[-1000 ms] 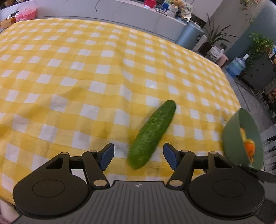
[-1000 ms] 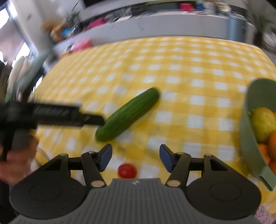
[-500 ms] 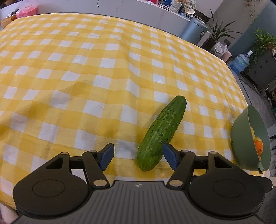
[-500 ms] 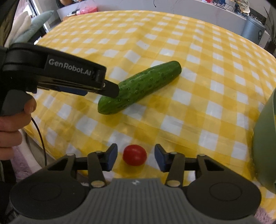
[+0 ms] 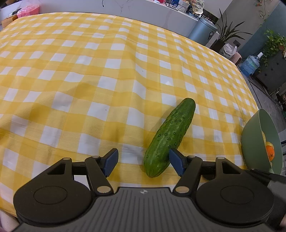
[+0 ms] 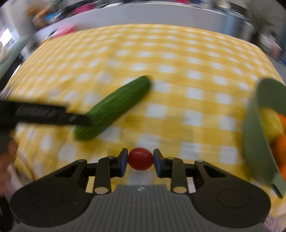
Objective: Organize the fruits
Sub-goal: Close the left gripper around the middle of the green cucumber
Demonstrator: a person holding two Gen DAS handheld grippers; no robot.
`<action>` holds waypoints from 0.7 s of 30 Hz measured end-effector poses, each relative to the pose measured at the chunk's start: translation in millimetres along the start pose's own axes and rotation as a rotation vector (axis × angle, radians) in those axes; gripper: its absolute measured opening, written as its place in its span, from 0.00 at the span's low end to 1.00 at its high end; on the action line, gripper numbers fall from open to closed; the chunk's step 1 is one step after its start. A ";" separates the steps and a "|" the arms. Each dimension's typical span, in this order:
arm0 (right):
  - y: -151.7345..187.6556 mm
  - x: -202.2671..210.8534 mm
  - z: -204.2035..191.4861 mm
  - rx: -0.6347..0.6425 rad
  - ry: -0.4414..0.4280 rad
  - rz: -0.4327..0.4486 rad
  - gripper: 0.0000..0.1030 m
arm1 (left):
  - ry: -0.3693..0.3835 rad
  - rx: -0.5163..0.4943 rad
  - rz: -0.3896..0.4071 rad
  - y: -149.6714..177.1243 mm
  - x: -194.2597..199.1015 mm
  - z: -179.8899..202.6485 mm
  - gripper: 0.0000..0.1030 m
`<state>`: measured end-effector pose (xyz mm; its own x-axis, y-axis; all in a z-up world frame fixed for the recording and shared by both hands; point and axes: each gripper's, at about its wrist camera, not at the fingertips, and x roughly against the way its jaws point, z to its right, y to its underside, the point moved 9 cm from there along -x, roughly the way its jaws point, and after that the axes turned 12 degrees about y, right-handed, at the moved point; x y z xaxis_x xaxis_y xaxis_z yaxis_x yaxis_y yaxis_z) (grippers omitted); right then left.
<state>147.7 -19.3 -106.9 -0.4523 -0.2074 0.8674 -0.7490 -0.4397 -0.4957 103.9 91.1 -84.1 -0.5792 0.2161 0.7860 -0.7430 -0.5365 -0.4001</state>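
Note:
A green cucumber (image 5: 169, 137) lies on the yellow checked tablecloth (image 5: 89, 80). My left gripper (image 5: 143, 160) is open, and the cucumber's near end sits between its fingers, against the right pad (image 5: 176, 160). The cucumber also shows in the blurred right wrist view (image 6: 114, 108), with the left gripper's finger (image 6: 78, 119) beside it. My right gripper (image 6: 140, 158) is shut on a small red tomato (image 6: 140, 158). A green bowl (image 5: 253, 141) holding orange and yellow fruit stands at the right, and also shows in the right wrist view (image 6: 257, 133).
The table's near edge runs just under both grippers. A grey counter (image 5: 125, 9) lies beyond the far edge. A bin (image 5: 202, 32), plants (image 5: 227, 33) and a water jug (image 5: 250, 64) stand on the floor to the far right.
My right gripper closed on the red tomato and is moving, blurring its view. My left gripper shifted left, so the cucumber's end now sits against its right pad.

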 end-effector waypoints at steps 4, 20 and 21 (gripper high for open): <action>-5.9 -6.0 28.8 -0.210 0.007 0.003 0.28 | 0.005 0.006 -0.005 0.3 -0.6 -0.1 0.74; -9.1 -24.6 29.9 -0.212 0.061 -0.029 0.30 | 0.006 0.009 -0.008 0.8 -0.9 0.2 0.74; -9.0 -24.4 29.8 -0.211 0.061 -0.029 0.30 | 0.006 0.009 -0.008 0.8 -0.8 0.2 0.74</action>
<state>179.9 -36.4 -122.3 -0.4527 -0.1407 0.8805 -0.8440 -0.2509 -0.4740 103.9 90.3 -84.9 -0.5754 0.2257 0.7861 -0.7448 -0.5418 -0.3896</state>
